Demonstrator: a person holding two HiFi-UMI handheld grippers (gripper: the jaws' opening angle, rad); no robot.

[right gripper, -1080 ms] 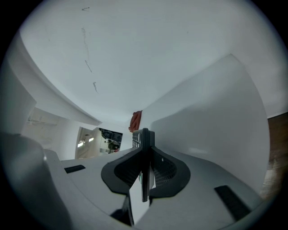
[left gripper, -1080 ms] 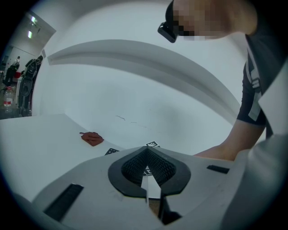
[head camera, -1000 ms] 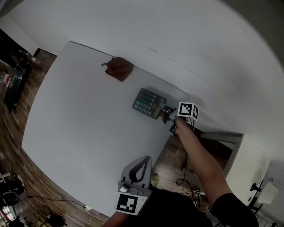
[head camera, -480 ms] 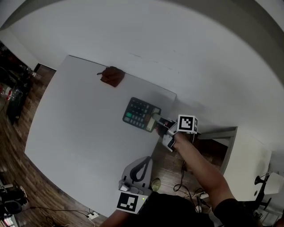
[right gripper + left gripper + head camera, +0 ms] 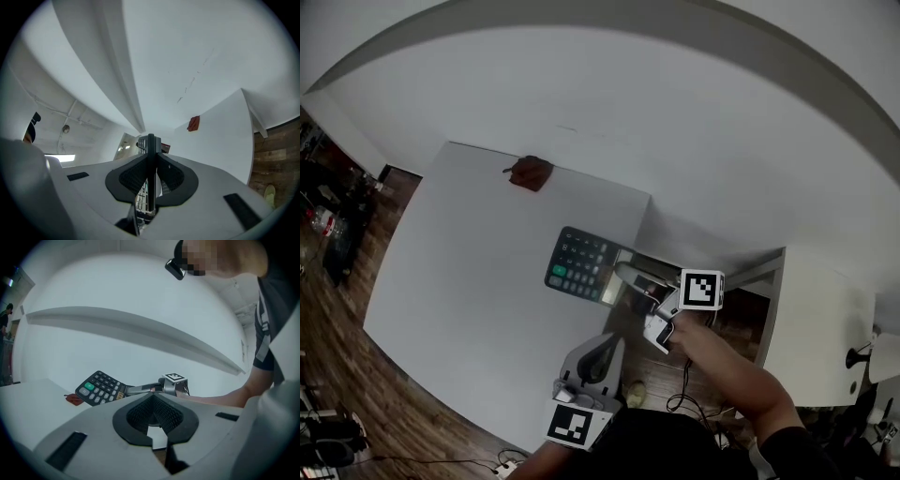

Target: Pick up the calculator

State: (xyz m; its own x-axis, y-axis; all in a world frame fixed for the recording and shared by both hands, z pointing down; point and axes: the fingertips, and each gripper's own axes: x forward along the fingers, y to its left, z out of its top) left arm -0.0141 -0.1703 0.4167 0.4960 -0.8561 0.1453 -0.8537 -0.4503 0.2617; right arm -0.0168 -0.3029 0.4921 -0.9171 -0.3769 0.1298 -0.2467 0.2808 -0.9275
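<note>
The dark calculator (image 5: 579,265) with grey and green keys hangs tilted in the air above the right edge of the white table (image 5: 459,272). My right gripper (image 5: 624,276) is shut on its near end. In the right gripper view the calculator (image 5: 151,140) stands edge-on between the closed jaws of the right gripper (image 5: 151,161). From the left gripper view the calculator (image 5: 101,388) shows face-up, gripped from the right. My left gripper (image 5: 600,343) waits low by the table's near edge, shut with nothing in it, and appears again as the left gripper (image 5: 152,399).
A small red-brown object (image 5: 530,173) lies at the table's far edge. A white cabinet (image 5: 820,319) stands to the right. Wooden floor (image 5: 337,309) with cables (image 5: 684,398) surrounds the table. A white wall rises behind.
The right gripper has lifted the calculator off the table and drawn it back toward the person and the table's right edge. The left gripper has stayed put.
</note>
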